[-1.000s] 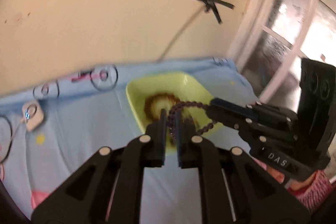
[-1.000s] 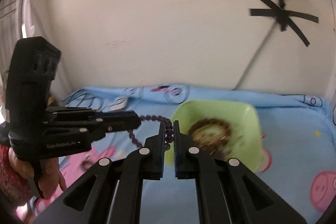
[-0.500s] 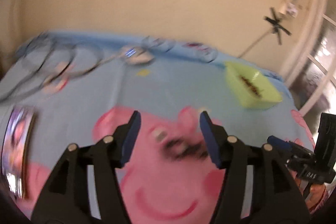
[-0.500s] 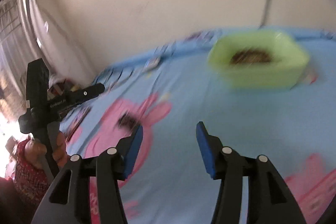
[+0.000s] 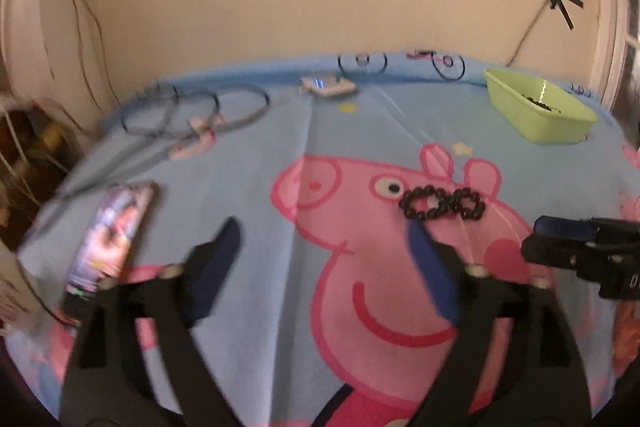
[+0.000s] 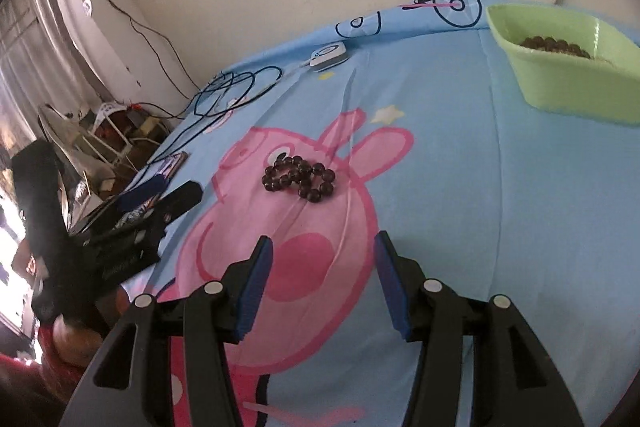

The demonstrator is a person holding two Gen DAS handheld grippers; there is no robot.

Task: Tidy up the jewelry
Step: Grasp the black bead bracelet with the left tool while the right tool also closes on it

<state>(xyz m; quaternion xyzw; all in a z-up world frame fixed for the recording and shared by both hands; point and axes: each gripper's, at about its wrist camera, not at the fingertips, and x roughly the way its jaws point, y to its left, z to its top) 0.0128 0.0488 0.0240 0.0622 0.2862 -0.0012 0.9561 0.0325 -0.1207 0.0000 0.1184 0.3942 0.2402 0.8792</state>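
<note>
Phone (image 5: 110,235) lying at nine o'clock on the bed sheet (image 5: 280,131), cables (image 5: 192,111) coiled toward ten, a small white device (image 5: 328,87) at twelve: all clutter kept to the far side, well apart from the jewelry.

Left gripper (image 5: 324,259) next, jaws just spread wide with nothing between them, tilted down over the sheet; dark bracelet (image 5: 442,203) lying just past the tip of its right-hand finger, outside the gap rather than inside it. Probably opened that far to straddle the doubled loop of beads.

Bracelet in the right wrist view (image 6: 300,177) at twelve o'clock from the right gripper (image 6: 322,283), resting loose on the printed pink pig, touching neither gripper. Right gripper partly open and empty, pointed downward, hanging back from the beads. Left gripper showing there at nine o'clock (image 6: 160,191), handle gripped in a hand low at the frame edge.

Green tray (image 5: 536,111) at two o'clock near the wall, one beaded piece (image 6: 556,47) already inside, so likely the collecting place; dark bracelet apparently next to go in.
</note>
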